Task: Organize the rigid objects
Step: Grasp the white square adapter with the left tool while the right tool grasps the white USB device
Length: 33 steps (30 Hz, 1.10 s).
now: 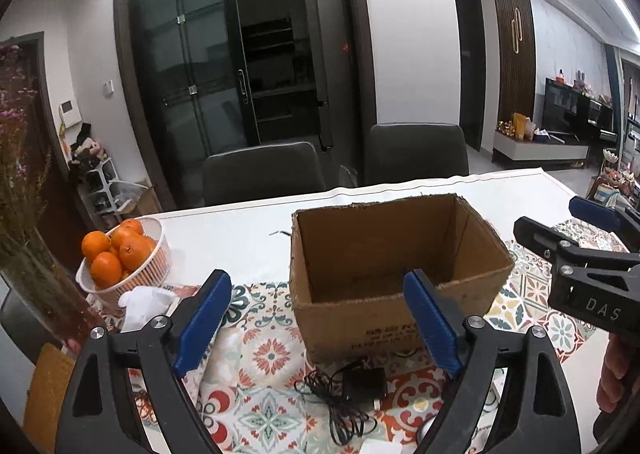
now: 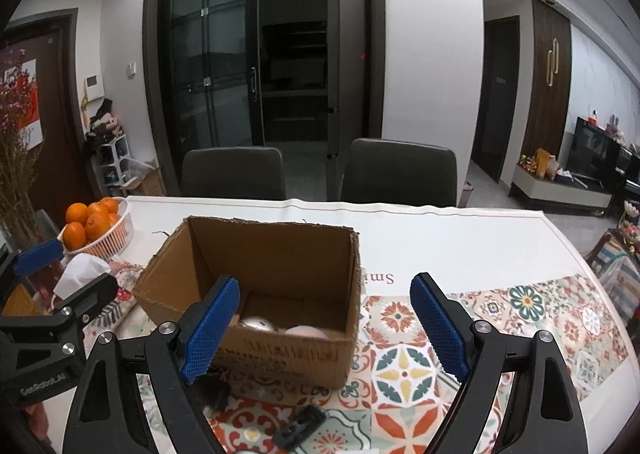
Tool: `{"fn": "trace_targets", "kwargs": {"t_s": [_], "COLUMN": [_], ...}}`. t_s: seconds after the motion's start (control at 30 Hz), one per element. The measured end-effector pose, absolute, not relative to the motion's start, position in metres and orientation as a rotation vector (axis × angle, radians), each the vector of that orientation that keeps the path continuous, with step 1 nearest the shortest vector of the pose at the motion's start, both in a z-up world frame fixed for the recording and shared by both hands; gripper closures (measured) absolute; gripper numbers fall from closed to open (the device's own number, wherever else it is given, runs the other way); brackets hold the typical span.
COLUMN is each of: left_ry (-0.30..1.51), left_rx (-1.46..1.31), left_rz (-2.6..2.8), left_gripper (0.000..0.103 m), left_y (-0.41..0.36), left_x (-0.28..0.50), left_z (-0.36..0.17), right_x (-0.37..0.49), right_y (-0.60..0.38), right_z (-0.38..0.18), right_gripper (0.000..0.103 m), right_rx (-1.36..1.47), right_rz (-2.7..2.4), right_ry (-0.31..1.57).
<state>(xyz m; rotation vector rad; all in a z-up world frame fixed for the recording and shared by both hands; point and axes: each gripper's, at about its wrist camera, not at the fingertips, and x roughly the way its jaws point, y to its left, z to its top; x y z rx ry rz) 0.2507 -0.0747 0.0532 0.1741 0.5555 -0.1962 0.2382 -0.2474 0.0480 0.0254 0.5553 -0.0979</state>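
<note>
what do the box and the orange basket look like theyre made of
Box: looks like plain brown corrugated cardboard, matte, with rough, ragged cut edges along its open top and faint print on the front.

Basket: probably white moulded plastic, slightly glossy, with thin vertical slats through which the oranges show. The slats and even rim suggest plastic, though the view leaves it open.

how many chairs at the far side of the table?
2. Left chair and right chair, side by side behind the table's far edge, beyond the cardboard box. Others may sit out of view.
</note>
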Motion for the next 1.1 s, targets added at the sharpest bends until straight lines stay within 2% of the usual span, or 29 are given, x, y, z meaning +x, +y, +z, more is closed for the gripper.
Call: {"fn": "trace_targets", "kwargs": {"t_s": [0.43,1.1], "left_ry": [0.513,0.579], "left_rx": [0.193,0.188], "left_rz": [-0.197,-0.245], "left_gripper": [0.013,0.012], "left_y": [-0.072,-0.073], "left_x": [0.196,0.145], "left_z": [0.040,0.004], "right_x": [0.187,0.125], "right_y": [-0.253,-0.250], "right_z": [0.032,-0.004], "right_gripper": [0.015,0.015], "right_rx": [0.068,0.087], "right_rz": [-0.132,-0.158], "right_ry": [0.550,0.553]}}
